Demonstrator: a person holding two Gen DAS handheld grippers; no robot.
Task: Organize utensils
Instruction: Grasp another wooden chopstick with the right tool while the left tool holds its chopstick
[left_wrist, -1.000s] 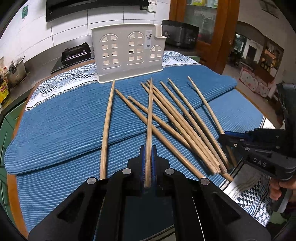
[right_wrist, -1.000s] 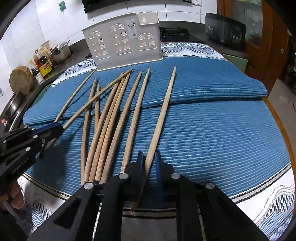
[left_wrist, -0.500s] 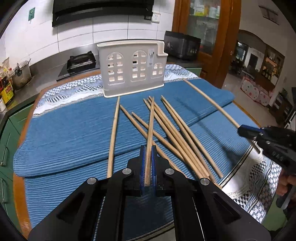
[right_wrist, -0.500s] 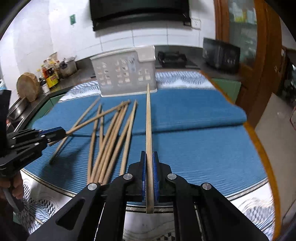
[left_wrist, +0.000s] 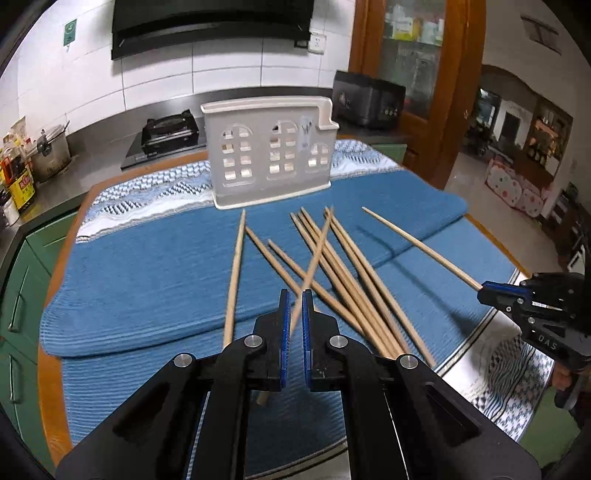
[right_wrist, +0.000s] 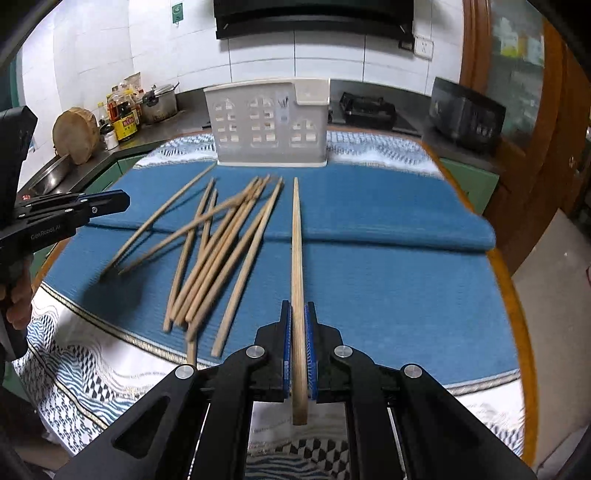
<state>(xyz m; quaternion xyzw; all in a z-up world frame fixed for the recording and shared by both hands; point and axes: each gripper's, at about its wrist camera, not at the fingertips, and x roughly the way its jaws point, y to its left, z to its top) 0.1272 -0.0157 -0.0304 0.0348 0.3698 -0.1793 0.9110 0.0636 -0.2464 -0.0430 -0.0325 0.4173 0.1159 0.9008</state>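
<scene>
Chopsticks (left_wrist: 343, 273) lie scattered lengthwise on a blue mat (left_wrist: 147, 266) covering the table, their far tips toward a white utensil holder (left_wrist: 271, 155) standing upright at the mat's far edge; left gripper (left_wrist: 294, 306) has its blue pads pressed on one chopstick (left_wrist: 314, 258), which slants up to the right across the loose pile; right gripper (right_wrist: 298, 332) is clamped on another chopstick (right_wrist: 296, 240), held straight ahead above the mat, pointing at the holder, just right of the pile; behind stand a stove (left_wrist: 170, 129) and counter.
</scene>
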